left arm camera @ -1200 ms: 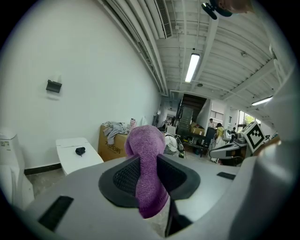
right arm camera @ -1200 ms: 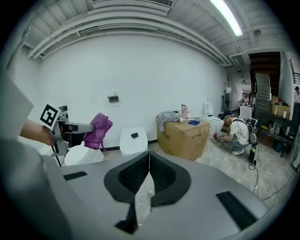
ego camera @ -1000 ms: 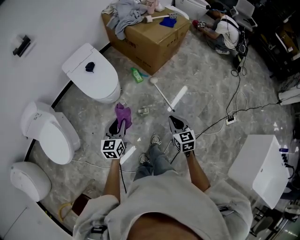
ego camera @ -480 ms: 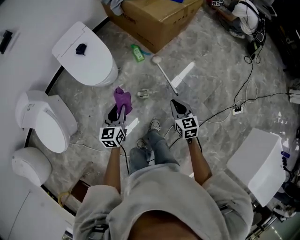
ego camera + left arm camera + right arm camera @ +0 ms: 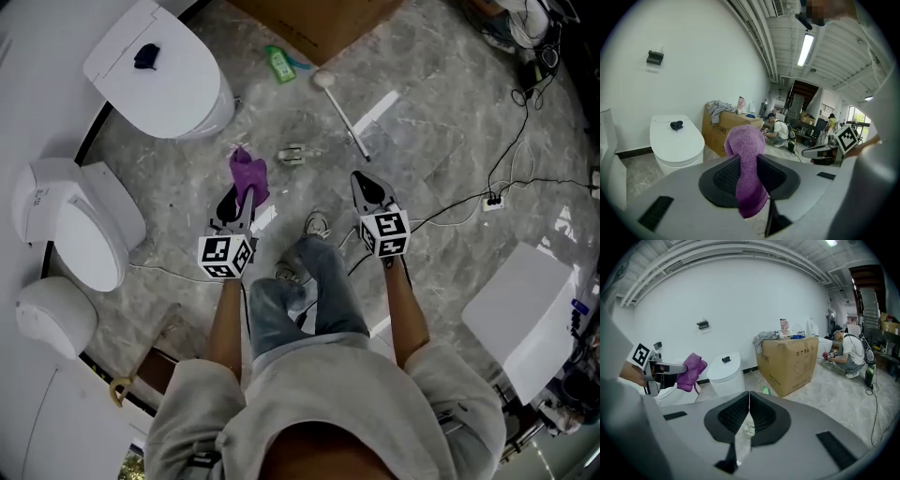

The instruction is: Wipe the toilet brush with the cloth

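We hold the cloth [image 5: 248, 174] pinched in the left gripper [image 5: 234, 203], its purple bulk standing out past the tips. The right gripper [image 5: 368, 189] is closed with nothing between its jaws. The brush [image 5: 343, 117] lies flat on the floor just in front of the box [image 5: 323, 23], with its round head toward the box and its handle end pointing away from it. Both grippers hang on the far side of the brush from the box, apart from it.

The step in hand, as we judge it, is reaching the brush. We should open the right gripper before it arrives and take the handle near the end farthest from the box. Squeezing across the thin shaft should stop it rolling. Lifting that end gives the cloth room. Then we would press the loose cloth against the shaft and stroke toward the head, with the left grip firm so the cloth cannot slip.
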{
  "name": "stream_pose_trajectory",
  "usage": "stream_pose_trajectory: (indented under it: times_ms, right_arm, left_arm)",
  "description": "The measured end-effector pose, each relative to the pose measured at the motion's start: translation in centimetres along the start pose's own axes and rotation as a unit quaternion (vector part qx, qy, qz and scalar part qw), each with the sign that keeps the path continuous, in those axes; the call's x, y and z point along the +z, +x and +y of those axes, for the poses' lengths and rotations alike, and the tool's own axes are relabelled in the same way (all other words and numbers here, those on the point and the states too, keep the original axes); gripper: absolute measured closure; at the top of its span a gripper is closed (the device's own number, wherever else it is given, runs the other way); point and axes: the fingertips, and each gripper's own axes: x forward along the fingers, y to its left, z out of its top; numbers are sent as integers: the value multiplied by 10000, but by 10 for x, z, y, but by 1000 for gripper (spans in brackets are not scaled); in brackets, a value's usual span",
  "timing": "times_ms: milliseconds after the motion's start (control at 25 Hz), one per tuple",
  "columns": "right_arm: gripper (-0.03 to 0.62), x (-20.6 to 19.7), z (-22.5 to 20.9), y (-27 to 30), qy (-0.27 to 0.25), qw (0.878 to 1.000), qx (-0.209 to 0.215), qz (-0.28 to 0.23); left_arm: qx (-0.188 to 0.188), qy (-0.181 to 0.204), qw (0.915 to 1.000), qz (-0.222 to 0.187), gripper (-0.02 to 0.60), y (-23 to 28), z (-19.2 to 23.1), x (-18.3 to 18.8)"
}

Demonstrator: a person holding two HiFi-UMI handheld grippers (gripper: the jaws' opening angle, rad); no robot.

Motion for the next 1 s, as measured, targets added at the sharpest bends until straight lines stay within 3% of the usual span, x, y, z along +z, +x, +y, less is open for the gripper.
stream_pose_trajectory:
  times_ms: [1000]
  right_arm:
    - [563,-240,-54,166,-290,9986,-262,-360]
  left_arm:
    - [-218,237,9977,-597,462,123,82,-247]
